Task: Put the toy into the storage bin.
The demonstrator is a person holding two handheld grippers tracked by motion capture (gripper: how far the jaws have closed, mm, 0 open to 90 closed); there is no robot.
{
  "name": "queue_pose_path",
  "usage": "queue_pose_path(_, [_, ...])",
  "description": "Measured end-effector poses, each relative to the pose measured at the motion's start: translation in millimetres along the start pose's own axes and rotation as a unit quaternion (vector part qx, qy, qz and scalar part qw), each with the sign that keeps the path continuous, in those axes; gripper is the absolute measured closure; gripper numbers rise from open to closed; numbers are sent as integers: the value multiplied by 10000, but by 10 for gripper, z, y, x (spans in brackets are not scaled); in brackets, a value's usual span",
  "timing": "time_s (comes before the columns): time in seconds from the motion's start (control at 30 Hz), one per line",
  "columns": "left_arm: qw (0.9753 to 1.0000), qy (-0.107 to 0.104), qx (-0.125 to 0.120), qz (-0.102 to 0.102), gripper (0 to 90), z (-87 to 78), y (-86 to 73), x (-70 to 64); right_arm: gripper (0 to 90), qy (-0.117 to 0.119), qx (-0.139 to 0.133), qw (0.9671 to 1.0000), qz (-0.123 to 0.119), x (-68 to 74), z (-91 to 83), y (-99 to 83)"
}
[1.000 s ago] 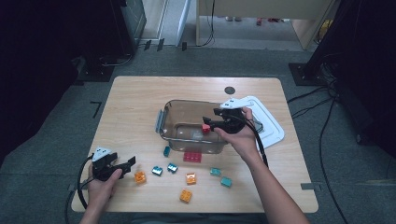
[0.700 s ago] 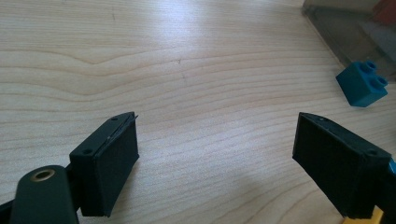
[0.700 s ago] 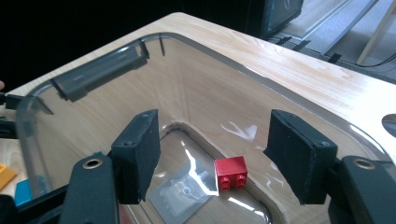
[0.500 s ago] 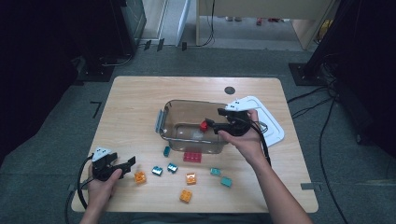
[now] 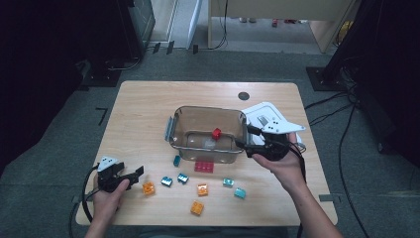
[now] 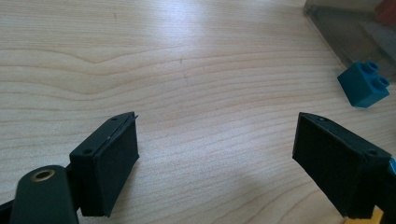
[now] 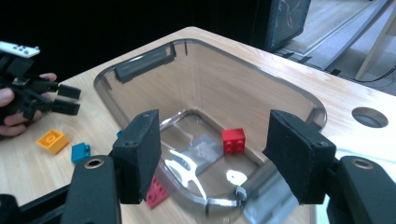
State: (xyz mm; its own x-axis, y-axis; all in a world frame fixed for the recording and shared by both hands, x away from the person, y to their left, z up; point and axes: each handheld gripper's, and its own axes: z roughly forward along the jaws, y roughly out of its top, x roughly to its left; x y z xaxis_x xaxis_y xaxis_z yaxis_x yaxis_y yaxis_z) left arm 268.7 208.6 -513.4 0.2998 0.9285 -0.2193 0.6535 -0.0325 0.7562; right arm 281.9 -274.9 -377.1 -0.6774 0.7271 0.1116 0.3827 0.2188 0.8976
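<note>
Red brick (image 5: pixel 216 133) now in bin (image 5: pixel 174 130) — released | right gripper (image 5: pixel 246 138) fingers wide, withdrawn | left gripper (image 5: pixel 139 171) fingers wide — unmoved

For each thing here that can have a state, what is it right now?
Clear bin: open, upright, lid off.
White lid: lying on the table right of the bin.
Red brick: inside the bin, ungripped.
Left gripper: open, holding nothing.
Right gripper: open, holding nothing, at the bin's rim.
Pink plate brick: on the table, outside the bin.

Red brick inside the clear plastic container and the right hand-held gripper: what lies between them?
Only the container's clear wall stands between the red brick and the right hand-held gripper; the right gripper view shows this too.
</note>
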Motion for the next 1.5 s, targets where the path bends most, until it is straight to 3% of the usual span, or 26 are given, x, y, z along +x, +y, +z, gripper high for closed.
queue_pose_path(0.33, [10000,9,11,-2,141,-2,0,3,371,146,-96,9998,-56,102,-212,-253])
queue_pose_path(0.7, [10000,10,4,-2,141,0,0,0,389,289,-18,9996,18,128,-301,-719])
queue_pose_path(1.17, [10000,18,10,2,142,0,-1,-1,409,365,346,9987,20,104,-210,-1169])
queue_pose_path(1.5, [10000,-1,4,2,142,-2,-1,-1,479,530,614,9967,44,187,-92,-1431])
